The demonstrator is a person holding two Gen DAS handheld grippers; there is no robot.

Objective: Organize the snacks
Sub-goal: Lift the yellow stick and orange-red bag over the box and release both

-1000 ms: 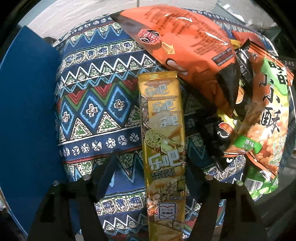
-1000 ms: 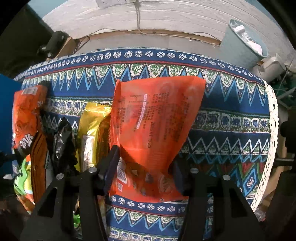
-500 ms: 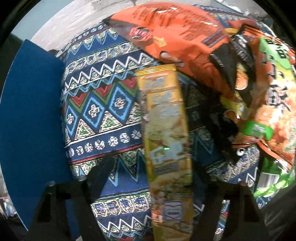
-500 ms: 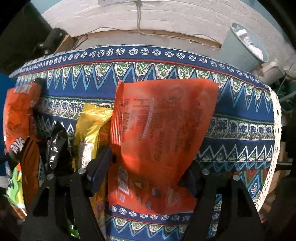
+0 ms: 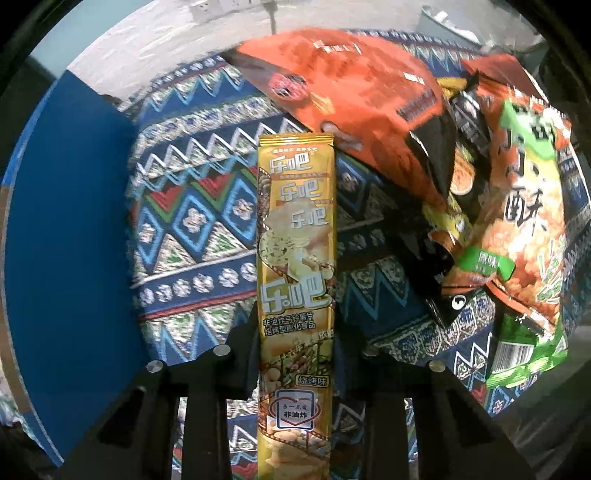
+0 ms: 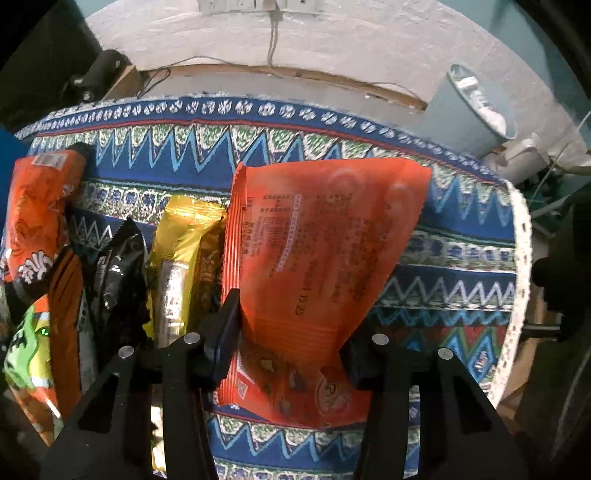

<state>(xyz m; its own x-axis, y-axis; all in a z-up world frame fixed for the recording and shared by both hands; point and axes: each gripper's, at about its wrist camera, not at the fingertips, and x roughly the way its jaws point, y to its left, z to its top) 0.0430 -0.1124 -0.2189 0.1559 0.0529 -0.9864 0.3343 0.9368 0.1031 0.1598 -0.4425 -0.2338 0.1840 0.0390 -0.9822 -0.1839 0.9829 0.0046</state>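
Gold foil snack stick pack (image 5: 295, 266) stands pinched lengthwise in the left gripper (image 5: 295, 354); the right gripper (image 6: 291, 343), just closing, pinches a flat orange snack bag (image 6: 321, 251) above the patterned desk cloth (image 6: 443, 258).

we've got a whitewashed wall (image 6: 332, 55) with sockets (image 6: 255, 4), dangling cable (image 6: 272, 40), pale bin (image 6: 476, 107), patterned cloth-covered desk (image 6: 461, 258)

A tablecloth (image 5: 192, 221) with blue, red, green and white zigzags is seen. A long packet (image 5: 295, 280) is coloured gold. A big bag (image 6: 317, 266) is coloured orange, with small dark print.
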